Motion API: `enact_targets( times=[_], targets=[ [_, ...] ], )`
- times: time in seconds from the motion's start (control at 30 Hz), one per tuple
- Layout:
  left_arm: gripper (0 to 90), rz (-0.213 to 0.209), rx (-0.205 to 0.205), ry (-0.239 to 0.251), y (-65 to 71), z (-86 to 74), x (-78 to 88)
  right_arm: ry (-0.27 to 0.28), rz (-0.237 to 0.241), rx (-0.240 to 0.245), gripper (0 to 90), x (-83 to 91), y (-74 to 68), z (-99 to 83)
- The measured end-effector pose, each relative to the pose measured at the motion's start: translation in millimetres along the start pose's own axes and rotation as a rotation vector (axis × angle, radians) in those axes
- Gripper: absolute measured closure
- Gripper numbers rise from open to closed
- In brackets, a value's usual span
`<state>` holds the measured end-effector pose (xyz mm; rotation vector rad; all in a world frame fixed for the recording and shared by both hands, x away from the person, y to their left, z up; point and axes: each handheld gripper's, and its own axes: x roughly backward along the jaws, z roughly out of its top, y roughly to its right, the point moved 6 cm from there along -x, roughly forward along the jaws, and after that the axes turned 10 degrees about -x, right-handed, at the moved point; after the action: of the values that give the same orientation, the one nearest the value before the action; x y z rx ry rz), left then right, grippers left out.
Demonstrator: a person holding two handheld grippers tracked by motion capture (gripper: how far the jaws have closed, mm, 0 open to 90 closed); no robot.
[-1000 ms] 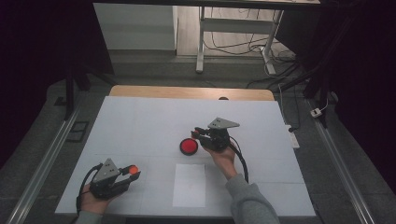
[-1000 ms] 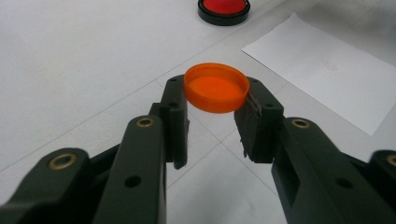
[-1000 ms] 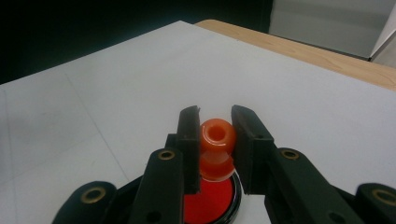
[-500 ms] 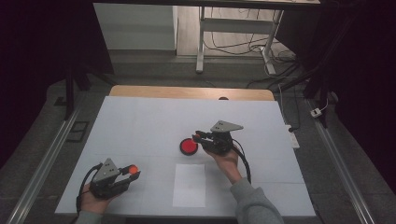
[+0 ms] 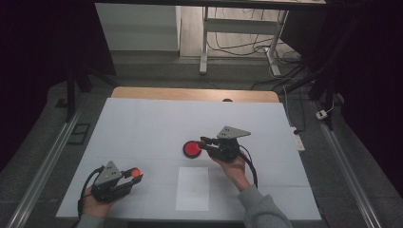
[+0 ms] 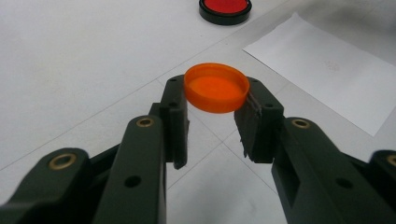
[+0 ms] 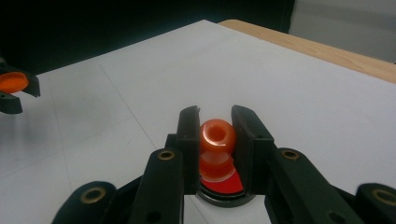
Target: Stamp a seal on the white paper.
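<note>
My left gripper (image 6: pixel 215 100) is shut on a round orange cap (image 6: pixel 216 87), held open side up just above the white table near its front left; in the high view the left gripper (image 5: pixel 134 175) points right with the cap (image 5: pixel 135 173) at its tip. My right gripper (image 7: pixel 217 135) is shut on an orange stamp with a rounded knob (image 7: pixel 217 135), held upright over a black-rimmed red ink pad (image 7: pixel 224 186). In the high view the right gripper (image 5: pixel 205 142) points left at the ink pad (image 5: pixel 192 149), mid-table. Whether the stamp touches the pad is hidden.
A white sheet of paper (image 5: pixel 192 188) lies near the front edge between my hands, also in the left gripper view (image 6: pixel 329 70). The white table cover (image 5: pixel 157 123) ends at a wooden strip (image 5: pixel 190 93) at the back. Metal rails run along both sides.
The right gripper with the stamp has shifted slightly over the ink pad. The left gripper has stayed where it was with the cap.
</note>
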<state>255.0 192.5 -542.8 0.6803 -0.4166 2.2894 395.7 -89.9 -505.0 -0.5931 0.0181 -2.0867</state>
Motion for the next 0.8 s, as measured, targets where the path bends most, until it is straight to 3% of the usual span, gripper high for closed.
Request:
enact_targets(
  times=[0.8],
  targets=[
    [65.3,-0.004,0.000,-0.002,1.0,-0.2,-1.1,-0.010,0.035,0.011,72.6,20.3,-8.8,-16.7]
  ],
)
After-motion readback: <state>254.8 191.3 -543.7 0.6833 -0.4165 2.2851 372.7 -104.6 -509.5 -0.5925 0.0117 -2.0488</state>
